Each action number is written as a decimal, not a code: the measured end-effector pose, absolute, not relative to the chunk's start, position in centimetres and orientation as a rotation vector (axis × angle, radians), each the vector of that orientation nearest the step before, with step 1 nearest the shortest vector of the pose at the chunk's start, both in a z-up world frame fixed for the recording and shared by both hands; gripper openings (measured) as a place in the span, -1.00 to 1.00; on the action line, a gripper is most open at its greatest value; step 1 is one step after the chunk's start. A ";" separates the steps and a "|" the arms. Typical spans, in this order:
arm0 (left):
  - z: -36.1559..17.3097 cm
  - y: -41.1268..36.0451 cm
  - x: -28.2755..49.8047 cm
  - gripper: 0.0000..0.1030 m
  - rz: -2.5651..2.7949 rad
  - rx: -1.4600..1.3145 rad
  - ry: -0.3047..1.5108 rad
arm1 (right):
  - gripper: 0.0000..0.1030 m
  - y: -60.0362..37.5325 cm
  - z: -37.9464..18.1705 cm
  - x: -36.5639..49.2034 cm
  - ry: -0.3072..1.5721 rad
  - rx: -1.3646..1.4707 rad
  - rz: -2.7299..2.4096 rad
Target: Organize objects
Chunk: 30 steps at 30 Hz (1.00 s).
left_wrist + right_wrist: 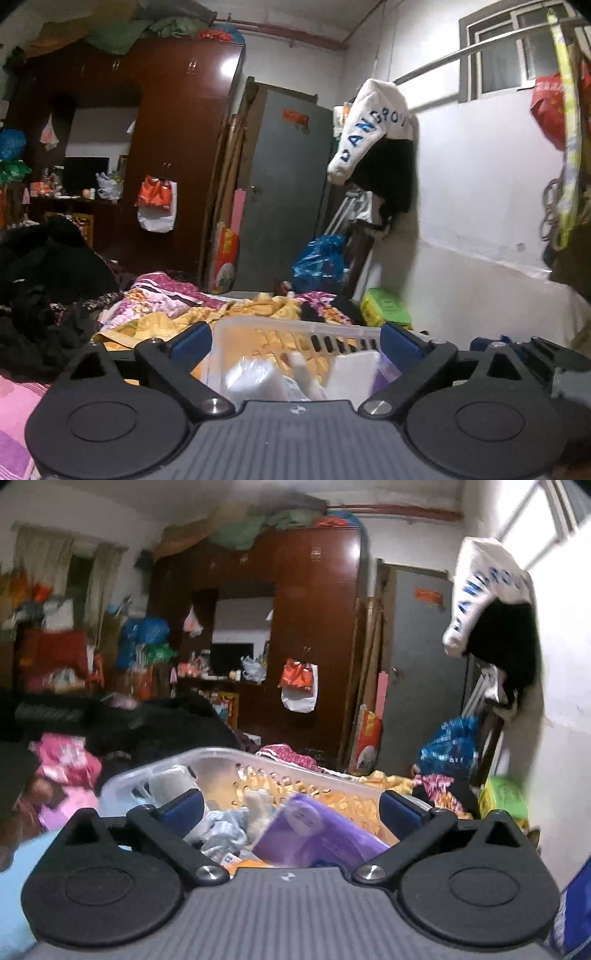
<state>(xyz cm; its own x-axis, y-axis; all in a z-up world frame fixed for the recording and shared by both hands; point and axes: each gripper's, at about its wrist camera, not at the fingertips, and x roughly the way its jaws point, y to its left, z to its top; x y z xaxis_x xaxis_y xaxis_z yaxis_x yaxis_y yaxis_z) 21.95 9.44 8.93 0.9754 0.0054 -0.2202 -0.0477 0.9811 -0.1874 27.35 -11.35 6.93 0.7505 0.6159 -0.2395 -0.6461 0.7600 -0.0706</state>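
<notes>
- Clear plastic basket (221, 764) sits on the bed quilt (155, 325), just ahead of both sets of fingers — looks like the collecting bin for loose stuff.
- Inside, btwn right fingers: purple pack (317, 834), pale cloth (225, 827), plastic bag (255, 373).
- Left gripper (295, 343): spread wide, holding nothing, basket rim btwn the tips.
- Right gripper (291, 812): also wide apart, empty; touching the contents? Can't tell.

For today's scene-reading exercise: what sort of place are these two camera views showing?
Most likely a cluttered bedroom in a home. A bed with a floral quilt, a tall dark wooden wardrobe and clothes hanging on a rail point to that.
</notes>
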 end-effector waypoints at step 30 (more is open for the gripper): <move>-4.7 6.7 7.3 0.90 -0.019 -0.111 0.471 | 0.74 -20.5 -4.1 24.9 0.632 0.005 0.776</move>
